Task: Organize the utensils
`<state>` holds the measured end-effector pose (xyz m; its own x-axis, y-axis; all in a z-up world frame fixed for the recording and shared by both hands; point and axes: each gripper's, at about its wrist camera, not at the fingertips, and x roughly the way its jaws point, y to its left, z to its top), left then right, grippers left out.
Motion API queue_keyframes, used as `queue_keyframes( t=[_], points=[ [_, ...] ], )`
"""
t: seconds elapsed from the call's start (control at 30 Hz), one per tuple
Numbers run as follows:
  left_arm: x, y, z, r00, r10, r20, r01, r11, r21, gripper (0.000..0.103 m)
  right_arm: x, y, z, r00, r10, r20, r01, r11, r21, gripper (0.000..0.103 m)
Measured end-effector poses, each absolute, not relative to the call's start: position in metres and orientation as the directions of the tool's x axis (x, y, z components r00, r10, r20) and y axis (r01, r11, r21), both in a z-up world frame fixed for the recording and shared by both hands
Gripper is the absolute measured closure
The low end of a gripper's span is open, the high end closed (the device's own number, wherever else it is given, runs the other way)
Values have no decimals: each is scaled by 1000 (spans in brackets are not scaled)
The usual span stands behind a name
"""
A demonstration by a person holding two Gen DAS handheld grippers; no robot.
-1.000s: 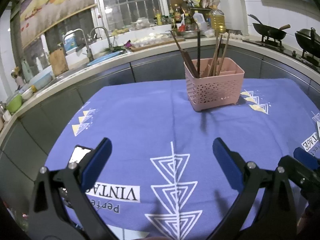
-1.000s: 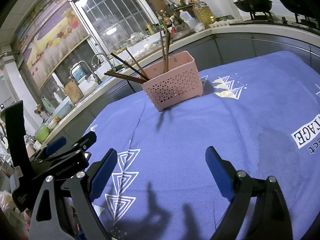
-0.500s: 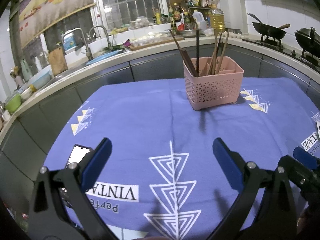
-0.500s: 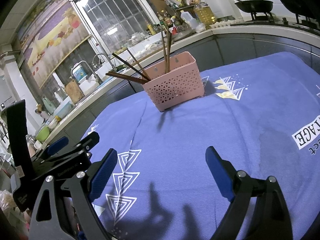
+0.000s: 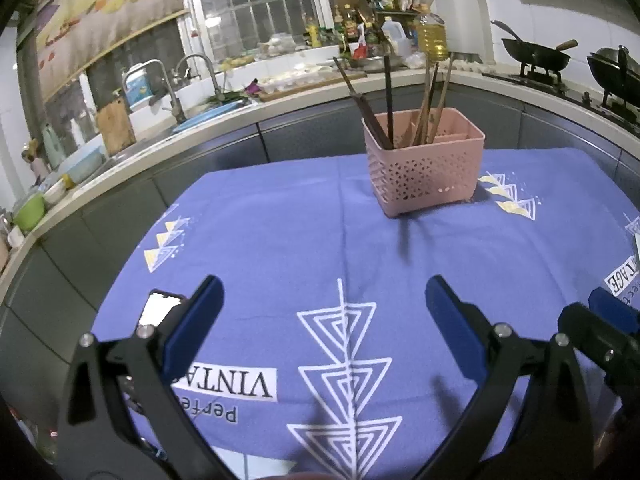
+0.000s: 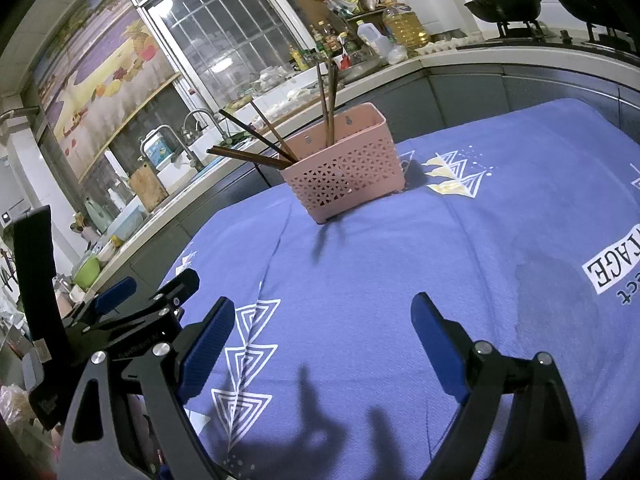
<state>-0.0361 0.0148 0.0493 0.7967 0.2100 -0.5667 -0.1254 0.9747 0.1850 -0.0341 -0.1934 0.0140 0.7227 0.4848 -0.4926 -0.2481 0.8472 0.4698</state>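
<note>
Both grippers, left gripper (image 5: 322, 312) and right gripper (image 6: 322, 330), hover with jaws wide apart, holding nothing. Well ahead of both jaws, on the blue tabletop cloth (image 5: 288, 240), stands the pink utensil basket (image 5: 426, 170), chopsticks (image 5: 386, 100) upright or leaning inside.

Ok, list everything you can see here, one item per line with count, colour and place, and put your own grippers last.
utensil basket: one, pink, far side of the table, on the cloth
chopsticks: several, dark and light brown, standing in the basket, leaning apart
tablecloth: one, blue with white triangle print, covering the table
phone: one, screen lit white, near left edge of the cloth
woks: two, black, on the stove at far right
oil bottle: one, yellow, on the counter behind the basket
faucets: two, silver, at the sink on the left
left gripper: one, black with blue pads, open, empty
right gripper: one, black with blue pads, open, empty
</note>
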Motion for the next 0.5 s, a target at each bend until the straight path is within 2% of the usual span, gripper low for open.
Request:
queue_keyframes(
  t=[0.5],
  points=[
    [-37,13,46,793,209,-572,-121,975,187,6,-34,-193,13,722,484,-494,-246,848,470,14]
  ],
)
